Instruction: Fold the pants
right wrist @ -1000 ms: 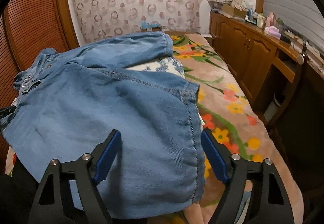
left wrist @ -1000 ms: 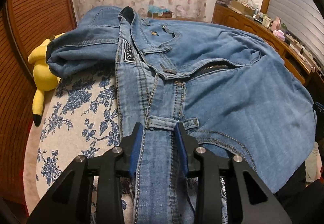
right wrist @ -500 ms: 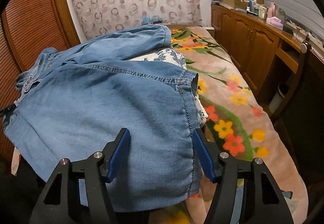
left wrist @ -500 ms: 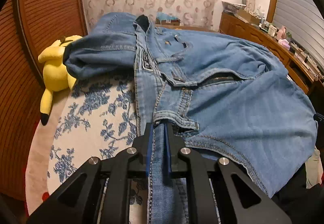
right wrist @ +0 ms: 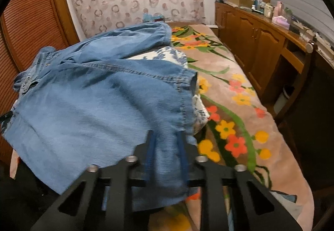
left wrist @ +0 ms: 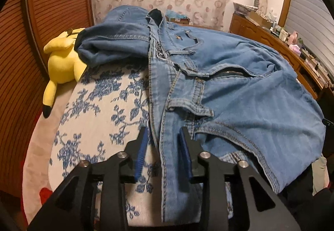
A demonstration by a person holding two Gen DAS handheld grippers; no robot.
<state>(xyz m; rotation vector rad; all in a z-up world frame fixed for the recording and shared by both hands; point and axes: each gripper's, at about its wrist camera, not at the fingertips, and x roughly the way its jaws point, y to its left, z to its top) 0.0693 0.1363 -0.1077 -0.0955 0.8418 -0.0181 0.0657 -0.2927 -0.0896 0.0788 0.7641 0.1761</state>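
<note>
The left claw [left wrist: 163, 143] is opening around the jeans' [left wrist: 240, 88] waistband, while the right claw [right wrist: 167, 147] is closing, pinching the hem.

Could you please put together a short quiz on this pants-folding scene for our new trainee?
1. True or false: the jeans have their zipper fully closed.
2. Which part of the jeans lies between the fingers of the left gripper? A) waistband strip B) back pocket C) leg hem
3. Fill in: the yellow plush toy lies at the ____ edge of the left wrist view.

Key:
1. False; the zipper gapes open.
2. A; the jaws are opening, with the waistband between the pads. Meanwhile the right gripper is closing, its pads pinching the leg end.
3. Left.
</note>
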